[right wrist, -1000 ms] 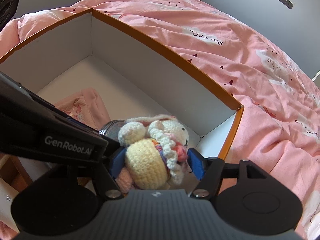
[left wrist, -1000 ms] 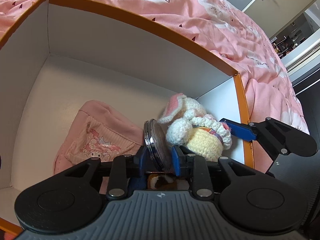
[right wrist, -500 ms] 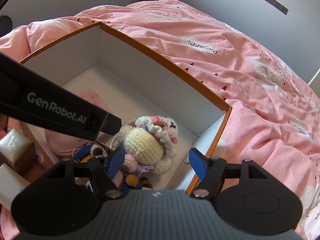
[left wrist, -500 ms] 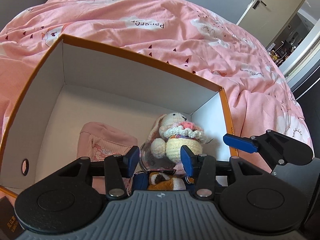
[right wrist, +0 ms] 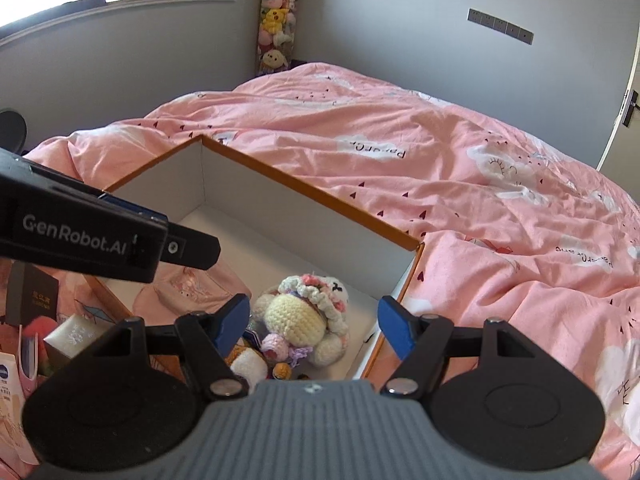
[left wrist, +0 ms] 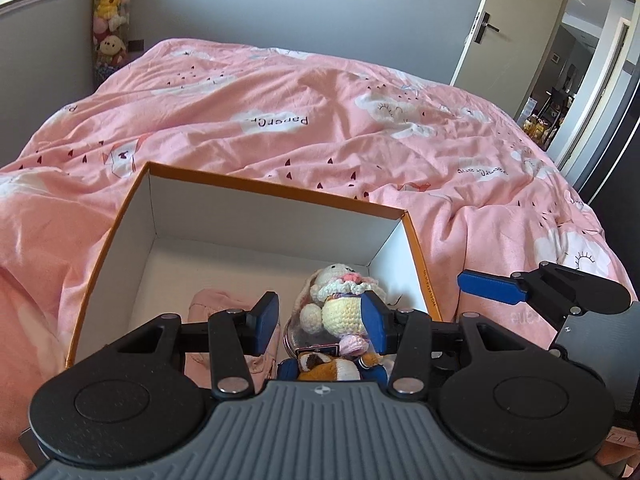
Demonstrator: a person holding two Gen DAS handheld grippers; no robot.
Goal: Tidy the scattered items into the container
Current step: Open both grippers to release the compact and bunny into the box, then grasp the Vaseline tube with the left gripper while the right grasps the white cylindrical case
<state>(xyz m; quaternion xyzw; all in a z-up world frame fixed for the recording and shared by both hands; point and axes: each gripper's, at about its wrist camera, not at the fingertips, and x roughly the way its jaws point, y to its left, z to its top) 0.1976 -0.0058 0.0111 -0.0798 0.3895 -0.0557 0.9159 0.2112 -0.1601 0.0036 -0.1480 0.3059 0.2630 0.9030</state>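
Note:
An orange-rimmed white box [left wrist: 280, 196] [right wrist: 308, 196] sits on the pink bed. A crochet bunny [left wrist: 340, 300] [right wrist: 300, 320] lies in its near right corner. Beside the bunny are a pink cap [left wrist: 216, 308] [right wrist: 188, 284], a round clear disc [left wrist: 292, 334] and a small orange plush [left wrist: 328, 368] [right wrist: 248, 364]. My left gripper [left wrist: 320, 320] hangs open above these items and holds nothing. My right gripper [right wrist: 312, 324] is also open, above the bunny and apart from it. Its blue finger [left wrist: 492, 286] shows in the left wrist view, just outside the box's right wall.
On the bed left of the box lie a dark small box [right wrist: 34, 296], a silvery box [right wrist: 76, 334], a white tube [right wrist: 10, 380] and a pink item [right wrist: 28, 356]. The left gripper's body [right wrist: 80, 236] crosses the box's left side. A door stands at the right.
The left gripper let go of the round disc and opened. Both grippers rose and drew back from the box. The bunny that sat between the right fingers now lies on the box floor.

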